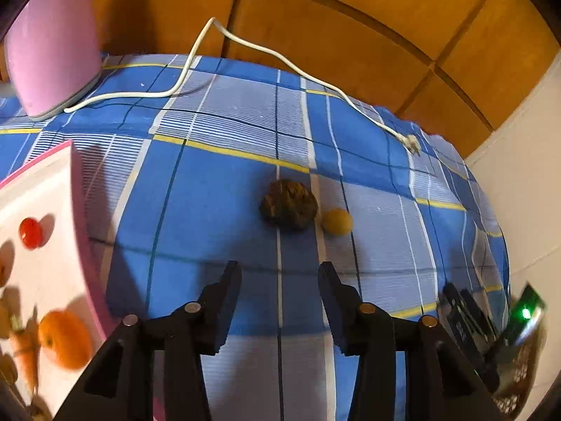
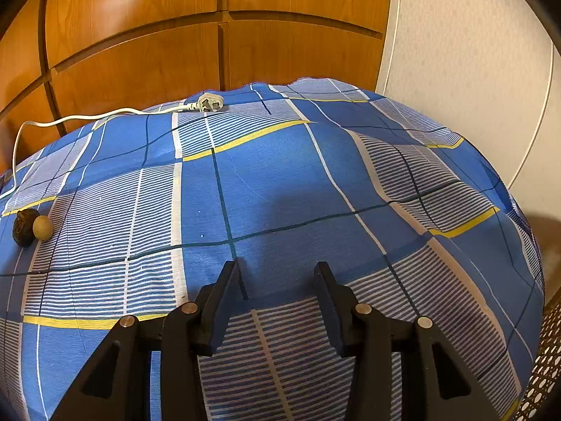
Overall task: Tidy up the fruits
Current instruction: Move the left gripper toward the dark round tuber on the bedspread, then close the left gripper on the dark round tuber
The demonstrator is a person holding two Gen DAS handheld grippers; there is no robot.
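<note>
A dark brown, rough-skinned fruit (image 1: 288, 204) lies on the blue checked cloth (image 1: 217, 182), touching a small yellow round fruit (image 1: 337, 222) on its right. My left gripper (image 1: 279, 268) hovers just short of them, open, with only cloth between its fingers. At the left, a white tray with a pink rim (image 1: 75, 189) holds a red cherry tomato (image 1: 31, 233), an orange (image 1: 65, 338) and a carrot (image 1: 26, 354). In the right wrist view the same two fruits, dark (image 2: 24, 227) and yellow (image 2: 42, 228), sit far to the left. My right gripper (image 2: 276, 266) is open over bare cloth.
A pink appliance (image 1: 52, 42) stands at the back left, and its white cord (image 1: 266, 51) trails across the cloth to a plug (image 2: 209, 103). Wooden cabinet doors (image 2: 140, 52) rise behind the table. A woven mesh surface (image 2: 547, 358) shows at the lower right.
</note>
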